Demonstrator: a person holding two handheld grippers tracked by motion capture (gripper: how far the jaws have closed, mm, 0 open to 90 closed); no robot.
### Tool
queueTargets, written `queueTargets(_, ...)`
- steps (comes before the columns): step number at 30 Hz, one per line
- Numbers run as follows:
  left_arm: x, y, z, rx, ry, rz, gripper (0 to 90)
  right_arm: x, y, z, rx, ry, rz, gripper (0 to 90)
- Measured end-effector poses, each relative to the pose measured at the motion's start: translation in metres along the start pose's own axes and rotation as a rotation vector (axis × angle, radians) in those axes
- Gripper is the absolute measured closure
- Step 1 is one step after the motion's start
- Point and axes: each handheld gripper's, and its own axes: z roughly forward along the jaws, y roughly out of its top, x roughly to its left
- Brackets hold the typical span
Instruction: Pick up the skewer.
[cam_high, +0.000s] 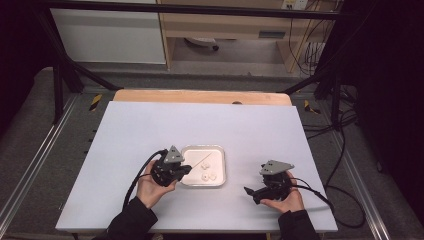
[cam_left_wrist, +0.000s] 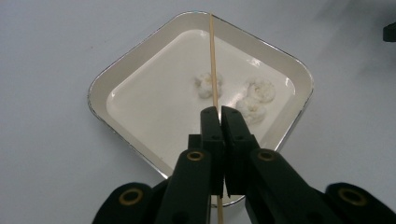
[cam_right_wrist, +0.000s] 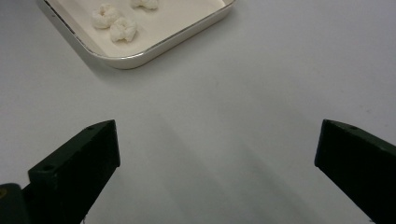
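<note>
Three white puffy pieces (cam_left_wrist: 254, 100) sat in the right half of the shallow white tray (cam_left_wrist: 140, 70) at table (cam_high: 125, 130) centre, and my left gripper (cam_left_wrist: 219, 114) was clamped tight on a thin wooden skewer (cam_left_wrist: 212, 56), holding it over the tray so it ran across the leftmost piece toward the far rim. My right gripper (cam_right_wrist: 217, 149) hung over bare table right of the tray, well apart from it, jaws spread wide with nothing between them.
</note>
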Motion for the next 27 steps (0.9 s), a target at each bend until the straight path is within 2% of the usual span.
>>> queueTargets(5, -0.002, 0.002, -0.002, 0.020, -0.012, 0.027, 88.5, 0.007, 0.007, 0.002, 0.014, -0.015, -0.059, 0.7)
queueTargets(16, -0.010, 0.012, -0.004, 0.031, -0.037, 0.080, 88.5, 0.018, 0.017, 0.003, 0.019, -0.034, -0.150, 1.0)
queueTargets(27, -0.024, 0.023, 0.005, 0.057, -0.065, 0.130, 88.5, 0.034, 0.029, 0.003, 0.035, -0.076, -0.312, 3.4)
